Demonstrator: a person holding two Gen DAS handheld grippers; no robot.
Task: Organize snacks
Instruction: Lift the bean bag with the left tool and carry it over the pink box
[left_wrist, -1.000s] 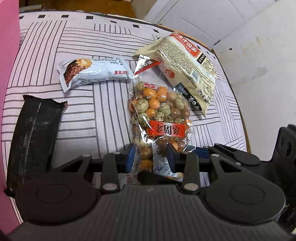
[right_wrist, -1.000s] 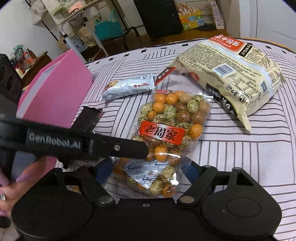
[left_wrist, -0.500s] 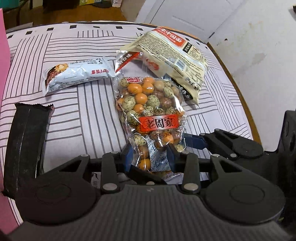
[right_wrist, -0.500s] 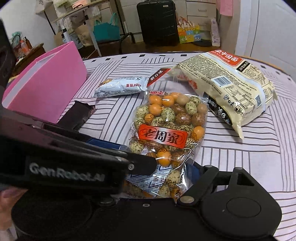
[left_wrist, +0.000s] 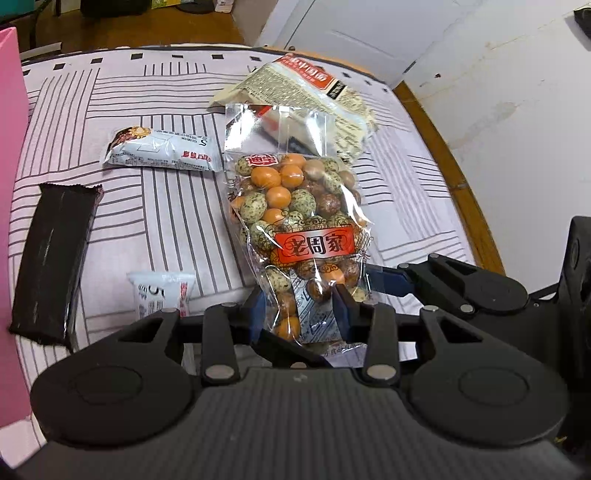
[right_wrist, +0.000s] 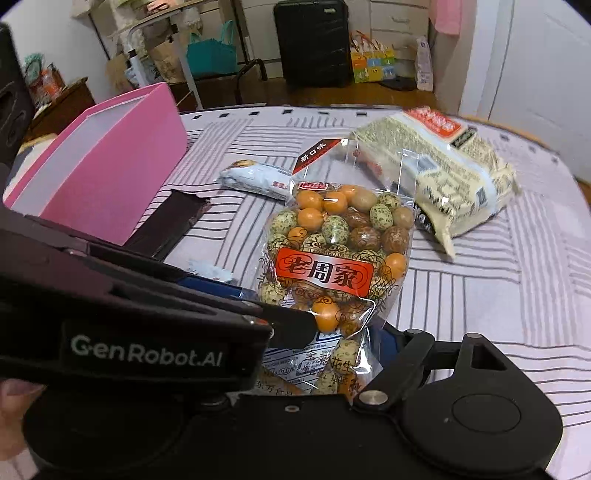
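A clear bag of orange, speckled and brown coated peanuts (left_wrist: 303, 221) (right_wrist: 332, 251) with a red label hangs tilted above the striped cloth, its top end away from me. My left gripper (left_wrist: 299, 310) is shut on the bag's lower middle. In the right wrist view its dark body crosses from the left. My right gripper (right_wrist: 317, 354) spans the bag's bottom end at nearly full width. Its blue right finger (right_wrist: 384, 339) (left_wrist: 388, 280) presses the bag's edge; the other finger is hidden behind the left gripper.
A pink box (right_wrist: 110, 170) stands at the left. On the cloth lie a black bar wrapper (left_wrist: 51, 258), a white snack bar (left_wrist: 162, 155), a small white packet (left_wrist: 159, 291) and a beige noodle bag (left_wrist: 310, 88). The wooden table edge (left_wrist: 443, 166) curves at the right. A hand (right_wrist: 14, 398) holds the left gripper.
Both grippers have risen with the peanut bag, whose top end has come off the cloth. A small white packet now shows beside the left gripper. The right jaws narrowed slightly.
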